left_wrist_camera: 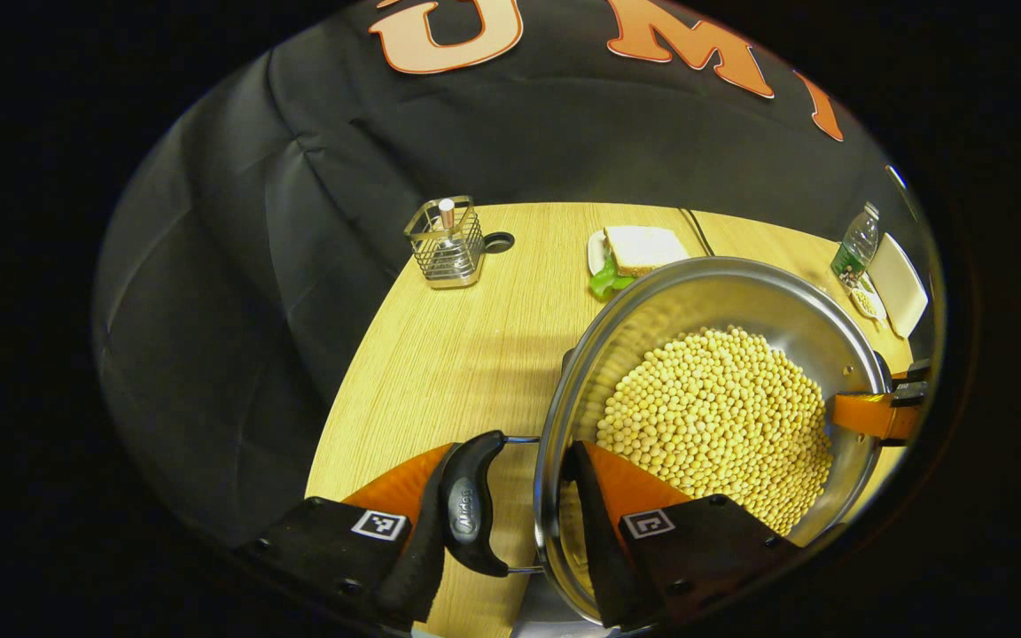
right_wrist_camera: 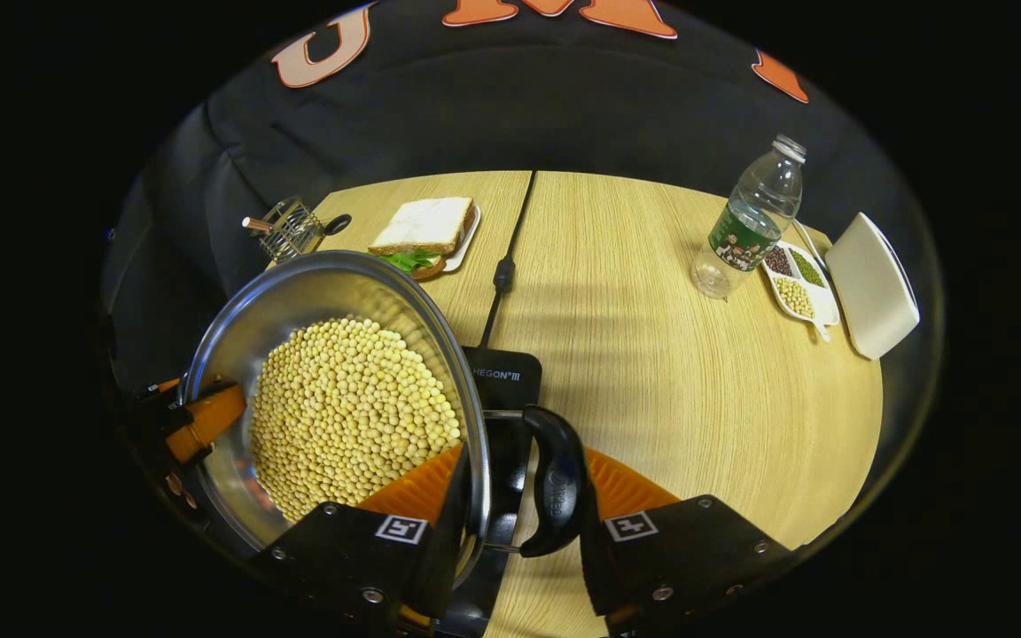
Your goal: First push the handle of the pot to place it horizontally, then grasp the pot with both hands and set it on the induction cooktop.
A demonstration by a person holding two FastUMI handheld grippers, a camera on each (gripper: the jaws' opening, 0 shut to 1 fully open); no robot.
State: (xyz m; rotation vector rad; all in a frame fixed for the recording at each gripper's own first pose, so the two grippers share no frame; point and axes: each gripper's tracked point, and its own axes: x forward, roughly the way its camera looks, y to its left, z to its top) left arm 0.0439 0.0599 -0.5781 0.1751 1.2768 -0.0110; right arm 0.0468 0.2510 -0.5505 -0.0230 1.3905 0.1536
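Pot [left_wrist_camera: 697,292] hangs between both grippers, full of yellow beans [left_wrist_camera: 714,425]. Left gripper [left_wrist_camera: 510,505] clamps one side, one finger on the black handle [left_wrist_camera: 471,501], the other inside the rim. Right gripper [right_wrist_camera: 519,496] pinches the opposite handle [right_wrist_camera: 555,483] and rim likewise. Below the pot, in the right gripper view, lies the cooktop [right_wrist_camera: 506,377] on the table [right_wrist_camera: 670,372]. Farther off: sandwich [right_wrist_camera: 426,226], bottle [right_wrist_camera: 750,221], wire basket [left_wrist_camera: 446,244].

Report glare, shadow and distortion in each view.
Left gripper view: glare streaks the pot's inner wall, shadow bands cross the table, whose edges bow. Right gripper view: the table bulges, the bottle leans, and striped shadows cross it.
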